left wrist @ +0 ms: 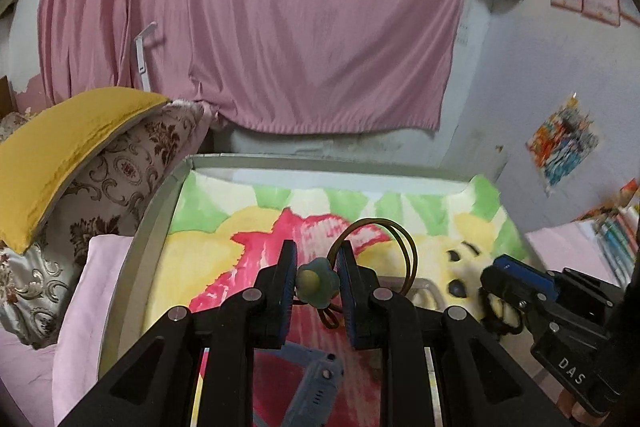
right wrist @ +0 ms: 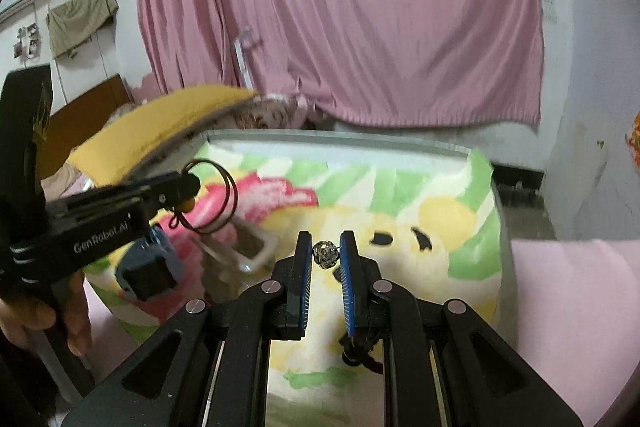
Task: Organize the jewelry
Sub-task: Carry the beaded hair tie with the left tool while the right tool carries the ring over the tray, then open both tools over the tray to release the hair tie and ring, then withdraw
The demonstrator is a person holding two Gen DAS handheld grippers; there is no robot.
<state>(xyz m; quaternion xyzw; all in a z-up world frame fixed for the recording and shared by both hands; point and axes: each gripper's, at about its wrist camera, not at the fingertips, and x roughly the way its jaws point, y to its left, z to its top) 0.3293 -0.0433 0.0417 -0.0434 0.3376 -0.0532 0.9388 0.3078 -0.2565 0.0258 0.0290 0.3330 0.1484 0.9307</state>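
My left tongs (left wrist: 318, 281) are pinching a green flower charm (left wrist: 317, 282) with brown cord loops (left wrist: 402, 251) hanging off it, lifted above the colourful blanket (left wrist: 224, 251) on the worktop. My right tongs (right wrist: 326, 255) are gripping a small sparkly bead (right wrist: 325, 254), dark cord (right wrist: 358, 347) dangling under them. A clear tray (right wrist: 256, 253) is sitting on the blanket between them.

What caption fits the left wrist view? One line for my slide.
Left gripper clamps a green flower hair tie above the cartoon blanket.

Blanket (right wrist: 400, 187) lies on the tabletop (left wrist: 132, 259). Small tray (right wrist: 256, 251) sits on the blanket, left of centre. Pillows (left wrist: 80, 163) left, curtain (left wrist: 256, 19) behind.
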